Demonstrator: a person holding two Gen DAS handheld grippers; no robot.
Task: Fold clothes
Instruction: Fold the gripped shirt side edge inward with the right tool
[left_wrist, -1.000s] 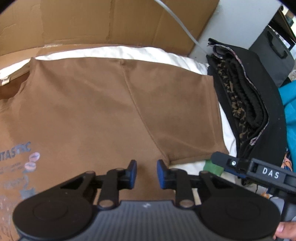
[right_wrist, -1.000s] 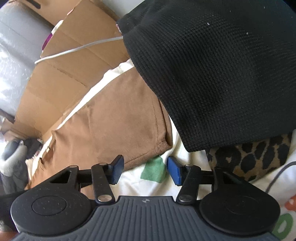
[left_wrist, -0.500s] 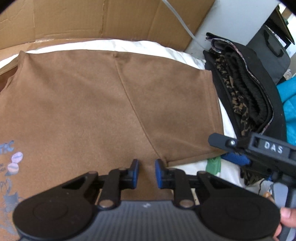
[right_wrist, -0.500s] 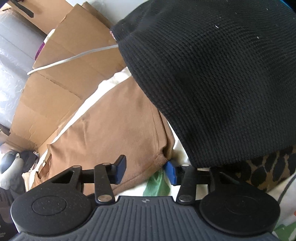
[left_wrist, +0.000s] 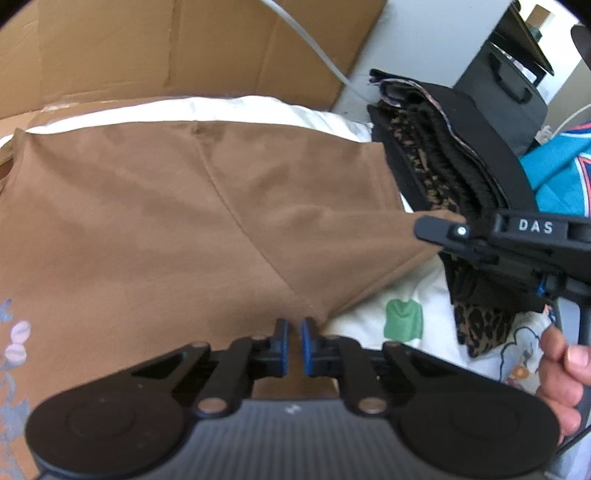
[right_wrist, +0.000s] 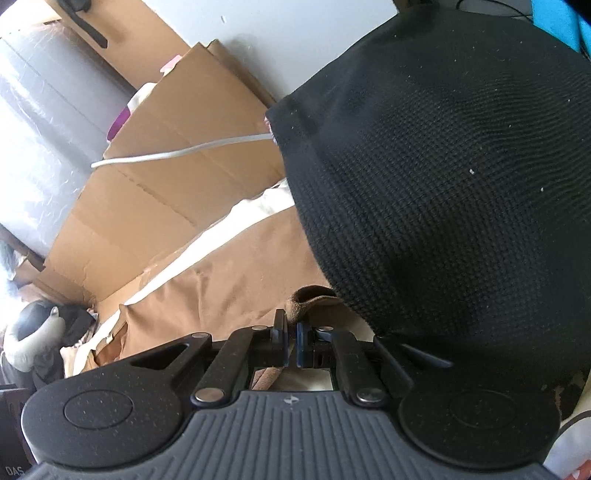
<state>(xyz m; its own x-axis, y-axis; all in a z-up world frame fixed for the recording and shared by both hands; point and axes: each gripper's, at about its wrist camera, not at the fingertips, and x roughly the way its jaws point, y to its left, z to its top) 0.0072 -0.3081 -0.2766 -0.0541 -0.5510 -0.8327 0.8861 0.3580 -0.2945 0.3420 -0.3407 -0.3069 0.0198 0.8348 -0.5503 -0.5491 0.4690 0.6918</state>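
A brown T-shirt (left_wrist: 147, 221) lies spread flat on white bedding (left_wrist: 369, 332), with a pale print at its left edge. My left gripper (left_wrist: 291, 347) sits at the shirt's underarm, its jaws closing to a thin gap with brown cloth between the blue pads. My right gripper (right_wrist: 291, 343) is shut on the sleeve hem (right_wrist: 310, 299), which curls up above its pads. In the left wrist view the right gripper (left_wrist: 436, 229) holds that sleeve corner raised at the right, so the sleeve slopes up from the bed.
A stack of folded black and leopard-print clothes (left_wrist: 461, 177) lies right beside the sleeve and fills the right wrist view (right_wrist: 443, 184). Cardboard (left_wrist: 147, 48) with a white cable (left_wrist: 306, 40) stands behind. A teal garment (left_wrist: 554, 173) and a hand (left_wrist: 561, 376) are far right.
Both grippers' jaws closed from apart to nearly together. The right gripper took hold of the sleeve hem and lifted it off the bedding. The left gripper stayed at the underarm.
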